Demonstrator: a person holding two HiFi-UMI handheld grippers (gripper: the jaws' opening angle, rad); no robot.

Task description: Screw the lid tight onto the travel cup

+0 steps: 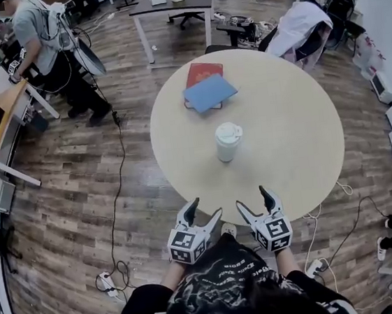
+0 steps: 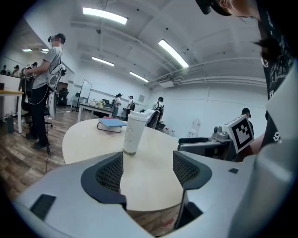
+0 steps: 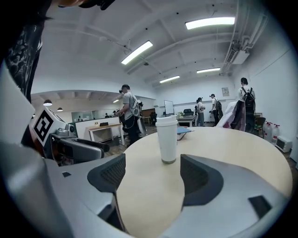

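Plainly nothing is held yet. The left gripper (image 1: 204, 212) and the right gripper (image 1: 253, 200) hover side by side at the near edge of the round counter (image 1: 300, 141). Each has its fingers (image 2: 109, 173) spread wide, with only bare counter top between them. The travel cup (image 1: 228, 142) stands upright about the middle of the counter, well apart from both grippers, with its lid (image 1: 228, 130) sitting on top.

I read this as a starting stance. The cup is parked in the open centre where a gripper can come at it from either side. The fingers stand apart because, as I judge it, one pair must take the body while the other turns the lid. A blue book (image 1: 210, 92) lies on a red book (image 1: 204, 70) toward the far left edge, clear of the cup.

The head view gives the plan: the cup stands straight ahead of the gap between the two grippers. The gripper views add the side profile that the look from above cannot give. They show a tall, pale, slightly tapered body with a darker band at the foot, and the lid as a wider cap.

In the left gripper view the cup lines up with the left-hand finger rather than the gap. In the right gripper view it stands within the gap, toward the right-hand finger. Each of these views also catches the other gripper's marker cube alongside. No view shows whether the lid's thread is engaged or how tightly it sits.
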